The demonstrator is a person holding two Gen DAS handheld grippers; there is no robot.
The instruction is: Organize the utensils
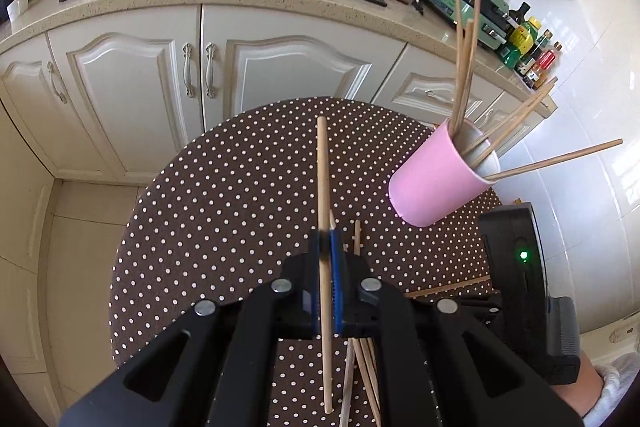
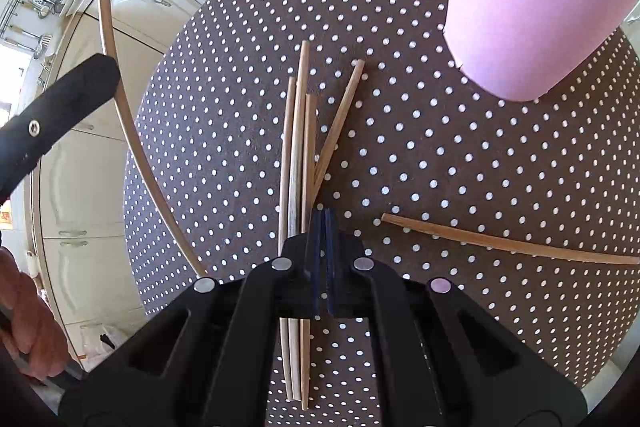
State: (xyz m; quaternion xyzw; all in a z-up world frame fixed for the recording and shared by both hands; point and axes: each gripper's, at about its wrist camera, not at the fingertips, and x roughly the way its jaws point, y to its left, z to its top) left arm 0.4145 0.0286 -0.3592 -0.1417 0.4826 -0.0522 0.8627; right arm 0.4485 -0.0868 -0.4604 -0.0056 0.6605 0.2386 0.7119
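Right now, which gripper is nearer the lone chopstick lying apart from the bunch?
Right. The right gripper hovers just beside that chopstick; the left gripper sits farther off, across the bunch.

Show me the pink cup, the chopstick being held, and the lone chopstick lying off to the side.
pink cup (image 1: 436, 179), left wrist view, outer wall.
held chopstick (image 1: 322, 163), left wrist view, shaft above the tool.
lone chopstick (image 2: 500, 243), right wrist view, mid-shaft.

A pale wooden chopstick (image 1: 323, 187) stands clamped above the dotted table (image 1: 224, 211). Four more chopsticks (image 2: 298, 147) lie bunched on it, one (image 2: 508, 241) apart. The pink cup (image 1: 436, 175) holds perhaps nine others, fanned outward.
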